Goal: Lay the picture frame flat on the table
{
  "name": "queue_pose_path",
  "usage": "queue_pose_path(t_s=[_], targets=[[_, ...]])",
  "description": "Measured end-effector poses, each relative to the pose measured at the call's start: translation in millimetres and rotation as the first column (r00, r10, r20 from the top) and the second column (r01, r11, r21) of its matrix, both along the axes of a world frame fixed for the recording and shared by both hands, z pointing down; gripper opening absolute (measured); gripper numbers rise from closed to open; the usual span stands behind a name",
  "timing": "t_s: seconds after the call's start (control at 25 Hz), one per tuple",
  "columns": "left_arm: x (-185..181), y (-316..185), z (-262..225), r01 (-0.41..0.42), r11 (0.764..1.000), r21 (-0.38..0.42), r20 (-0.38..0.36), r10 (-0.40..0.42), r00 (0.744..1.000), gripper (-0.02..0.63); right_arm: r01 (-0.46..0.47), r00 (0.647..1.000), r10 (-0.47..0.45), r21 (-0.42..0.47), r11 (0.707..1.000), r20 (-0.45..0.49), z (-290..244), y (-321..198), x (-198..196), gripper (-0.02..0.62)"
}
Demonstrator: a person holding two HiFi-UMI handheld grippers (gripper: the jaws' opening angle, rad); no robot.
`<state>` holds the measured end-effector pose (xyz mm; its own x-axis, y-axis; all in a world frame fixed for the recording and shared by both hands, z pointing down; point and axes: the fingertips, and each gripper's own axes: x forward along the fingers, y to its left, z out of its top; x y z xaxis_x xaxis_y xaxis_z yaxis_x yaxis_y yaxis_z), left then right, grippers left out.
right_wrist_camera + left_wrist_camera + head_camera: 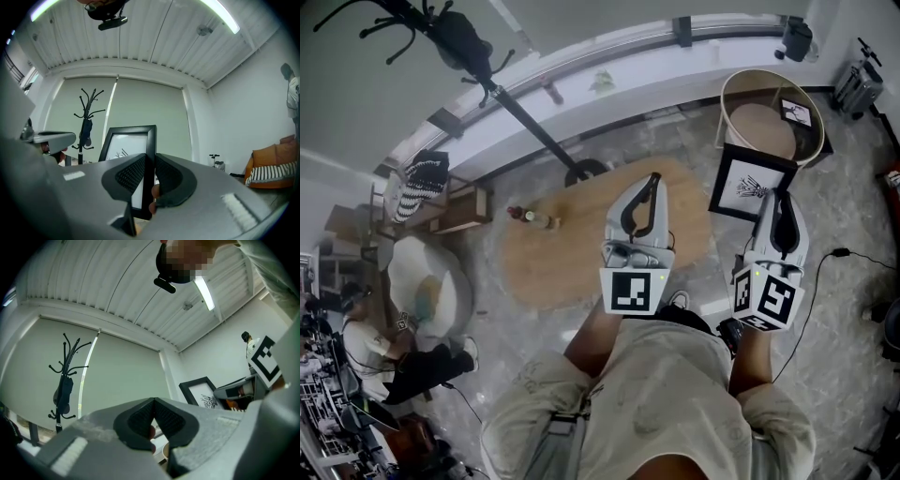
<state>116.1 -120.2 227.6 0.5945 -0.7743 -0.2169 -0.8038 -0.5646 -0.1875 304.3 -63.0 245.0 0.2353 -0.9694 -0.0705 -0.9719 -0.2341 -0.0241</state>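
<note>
The black picture frame [750, 185] with a white print stands upright in the air, off the right end of the oval wooden table [572, 253]. My right gripper [783, 197] is shut on its edge; in the right gripper view the pads clamp the frame [129, 140] on its right border, right gripper [150, 161]. My left gripper [654, 178] hovers over the table's right part, shut with nothing in it. In the left gripper view its tips meet, left gripper [153, 401], and the frame [201, 391] shows to the right.
A small bottle [534, 218] lies on the table's left part. A coat stand [525, 112] rises behind the table. A round drum-shaped side table [741, 127] with a small framed picture [796, 112] stands at the back right. A cable [853, 255] runs across the floor on the right.
</note>
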Motion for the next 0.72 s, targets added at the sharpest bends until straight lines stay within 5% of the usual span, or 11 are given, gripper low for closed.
queue_pose_path(t_s=[0.72], targets=[[1,-58,26,0.031,0.999,-0.032,-0.005,-0.031,1.0,0.005,0.017,1.0,-0.016,-0.072,0.997,0.011,30,-62,4,0.069]])
